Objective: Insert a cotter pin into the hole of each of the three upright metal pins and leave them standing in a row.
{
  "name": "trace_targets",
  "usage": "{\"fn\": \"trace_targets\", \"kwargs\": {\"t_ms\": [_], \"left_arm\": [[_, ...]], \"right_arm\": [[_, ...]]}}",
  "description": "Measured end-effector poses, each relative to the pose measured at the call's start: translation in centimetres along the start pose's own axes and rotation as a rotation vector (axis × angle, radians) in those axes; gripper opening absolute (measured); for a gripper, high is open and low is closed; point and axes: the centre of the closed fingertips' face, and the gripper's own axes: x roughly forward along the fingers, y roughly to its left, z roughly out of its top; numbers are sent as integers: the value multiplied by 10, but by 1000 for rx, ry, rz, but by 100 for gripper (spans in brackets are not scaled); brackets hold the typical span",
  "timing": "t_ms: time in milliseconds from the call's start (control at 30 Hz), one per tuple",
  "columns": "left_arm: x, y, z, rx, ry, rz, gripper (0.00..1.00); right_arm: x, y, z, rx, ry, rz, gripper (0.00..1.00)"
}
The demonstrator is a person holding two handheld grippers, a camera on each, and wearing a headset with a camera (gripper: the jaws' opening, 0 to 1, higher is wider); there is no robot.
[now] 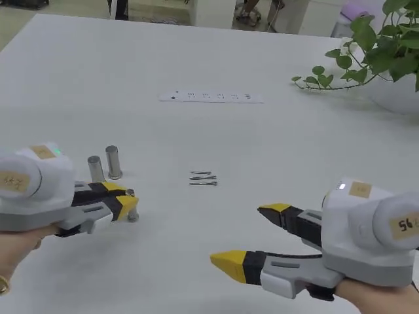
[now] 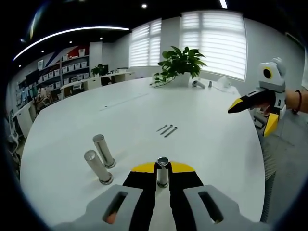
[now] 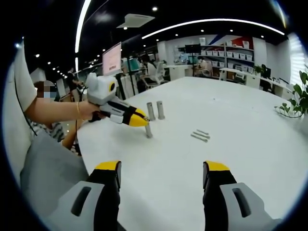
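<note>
In the white pot [image 1: 400, 98] at the far right edge, a trailing green plant [image 1: 373, 49]. On the white surface [image 1: 294, 150], near its left edge, one metal pin [image 2: 162, 164] upright, base down, clenched at the shaft by the left tongs [image 1: 129, 204]. Just beyond, two more metal pins [image 1: 113, 161] standing free, side by side, not touching. Nearer the middle, three cotter pins [image 1: 203, 178] lying parallel in a tight group, well apart from both tongs. Farther back, a flat white power strip [image 1: 211, 97]. Low at the right, the right tongs [image 1: 239, 234] released, jaws spread wide, holding nothing. Around, an open office: shelves [image 2: 57, 72] along one wall, blinds [image 2: 214, 43] over bright windows, ceiling light strips.
</note>
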Motion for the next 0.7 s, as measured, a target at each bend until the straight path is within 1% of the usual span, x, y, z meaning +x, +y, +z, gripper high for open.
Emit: {"fn": "trace_targets", "kwargs": {"t_ms": [67,167,233,300,500,700], "left_arm": [[1,-1,0,-3,-2,-8,7],[1,-4,1,19,-1,-17,7],[2,-4,1,16,1,-20,7],[2,-3,1,10,2,-19,7],[2,-5,1,30,5,-17,7],[3,-6,1,29,5,-18,8]], "right_arm": [[0,0,-1,3,1,0,70],[1,0,-2,7,2,-1,70],[1,0,-2,9,4,1,70],[1,0,-3,12,5,2,70],[3,1,-4,19,7,3,70],[3,0,-6,27,12,1,70]]}}
